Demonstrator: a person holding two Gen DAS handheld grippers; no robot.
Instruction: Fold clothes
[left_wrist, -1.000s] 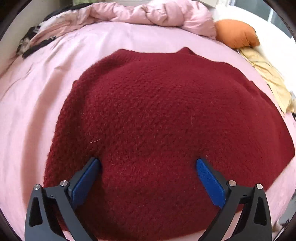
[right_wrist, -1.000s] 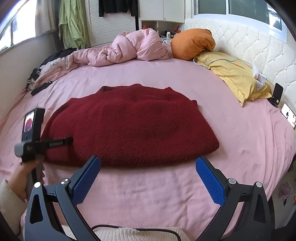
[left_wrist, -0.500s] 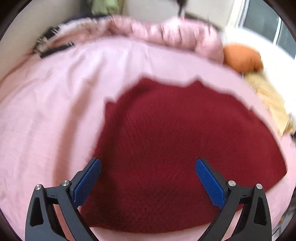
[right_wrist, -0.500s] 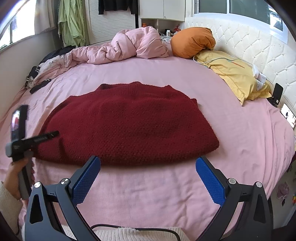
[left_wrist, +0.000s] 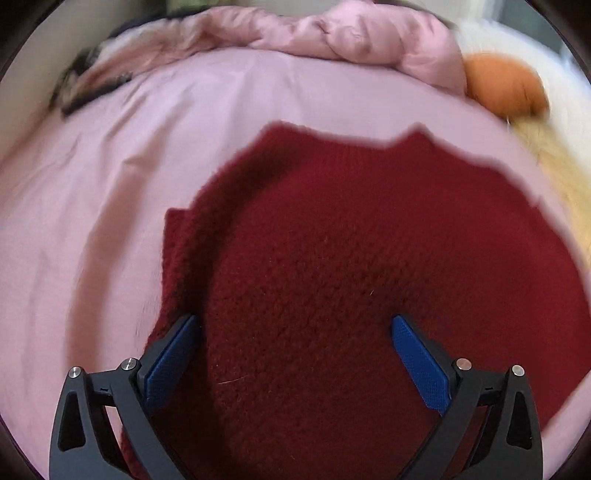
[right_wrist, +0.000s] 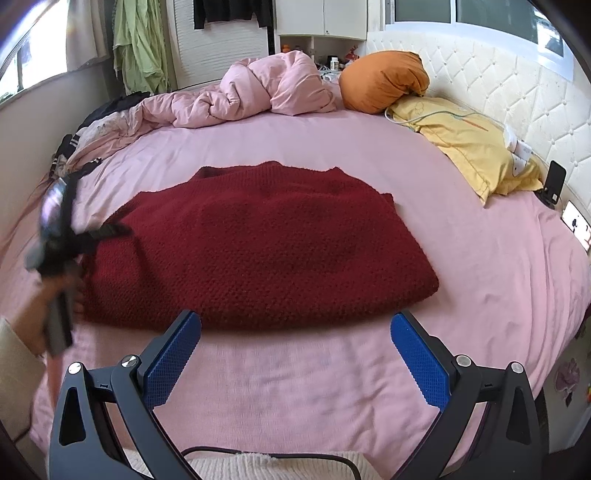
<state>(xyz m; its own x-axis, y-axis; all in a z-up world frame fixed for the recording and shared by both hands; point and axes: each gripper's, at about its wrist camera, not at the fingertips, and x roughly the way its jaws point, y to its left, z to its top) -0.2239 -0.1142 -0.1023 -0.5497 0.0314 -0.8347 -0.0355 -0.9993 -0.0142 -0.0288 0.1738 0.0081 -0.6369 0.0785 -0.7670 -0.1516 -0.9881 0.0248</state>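
Observation:
A dark red knitted sweater (right_wrist: 258, 243) lies folded into a broad block on the pink bed sheet (right_wrist: 461, 236); it fills the left wrist view (left_wrist: 369, 266). My left gripper (left_wrist: 293, 350) is open and empty, just above the sweater's near left part, its left finger at a raised fold along the left edge (left_wrist: 181, 251). In the right wrist view the left gripper (right_wrist: 107, 232) shows blurred at the sweater's left end. My right gripper (right_wrist: 295, 347) is open and empty, over bare sheet in front of the sweater.
A bunched pink duvet (right_wrist: 258, 92) lies at the far side, with an orange pillow (right_wrist: 384, 81) and a yellow pillow (right_wrist: 476, 147) at the right by the white padded headboard (right_wrist: 517, 96). Dark clothes (right_wrist: 74, 155) lie at the far left edge. A phone (right_wrist: 554, 181) leans at the right.
My left gripper pulled back off the sweater, then came in again over its left end, where a raised fold now shows. My right gripper has stayed still and open.

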